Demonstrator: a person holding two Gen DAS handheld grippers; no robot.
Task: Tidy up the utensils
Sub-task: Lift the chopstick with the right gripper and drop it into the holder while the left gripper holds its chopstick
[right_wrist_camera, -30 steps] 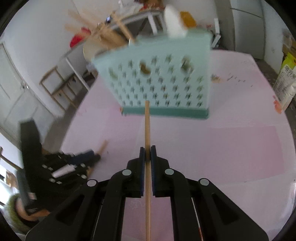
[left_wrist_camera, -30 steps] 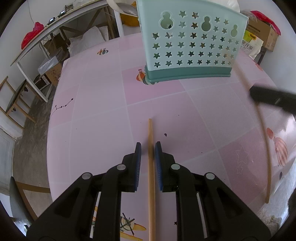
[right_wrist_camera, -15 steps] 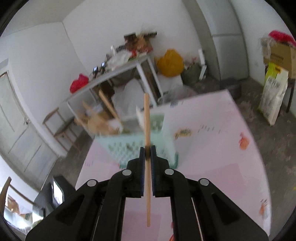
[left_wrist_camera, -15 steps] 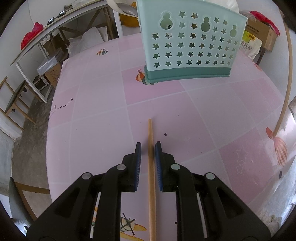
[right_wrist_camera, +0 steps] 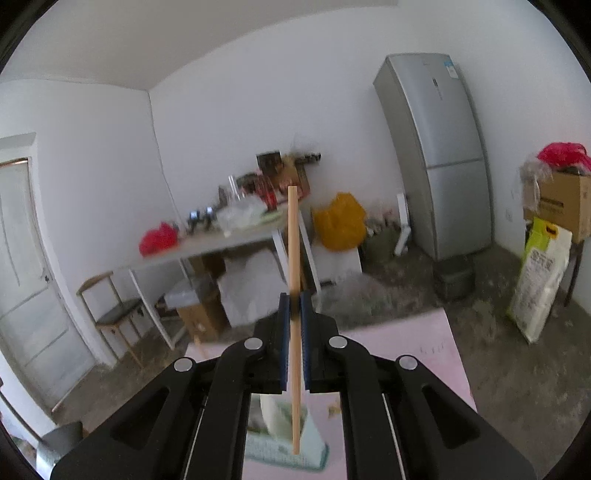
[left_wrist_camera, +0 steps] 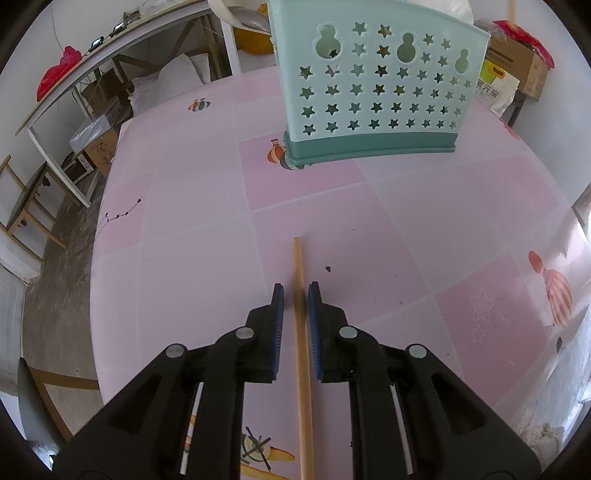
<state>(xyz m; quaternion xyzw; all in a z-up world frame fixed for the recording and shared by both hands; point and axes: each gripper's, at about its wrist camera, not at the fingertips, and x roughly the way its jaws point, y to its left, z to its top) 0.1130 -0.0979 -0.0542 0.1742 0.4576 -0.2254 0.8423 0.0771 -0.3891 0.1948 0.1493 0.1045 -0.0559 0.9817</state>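
Observation:
A wooden chopstick [left_wrist_camera: 300,280] lies on the pink table [left_wrist_camera: 184,221], pointing toward the teal star-holed basket [left_wrist_camera: 369,85] at the far side. My left gripper [left_wrist_camera: 295,295] straddles this chopstick with its jaws closing; a thin gap still shows on each side of the stick. My right gripper [right_wrist_camera: 293,306] is shut on a second chopstick [right_wrist_camera: 292,240] and holds it upright, high over the table. Far below, between the right fingers, the basket [right_wrist_camera: 314,443] shows with a white utensil inside. The raised chopstick's lower tip [left_wrist_camera: 511,9] appears above the basket in the left wrist view.
Beyond the table stand a cluttered side table [right_wrist_camera: 221,243], a wooden chair [right_wrist_camera: 110,314], a grey fridge [right_wrist_camera: 436,155] and a yellow bag [right_wrist_camera: 341,221]. Cardboard boxes [right_wrist_camera: 561,199] and a white sack [right_wrist_camera: 543,280] sit to the right. The pink table's far edge [right_wrist_camera: 406,321] is close below.
My right gripper rose with its chopstick and tipped toward level, so its view went from the basket's front to the room beyond. My left jaws narrowed slightly around the lying chopstick.

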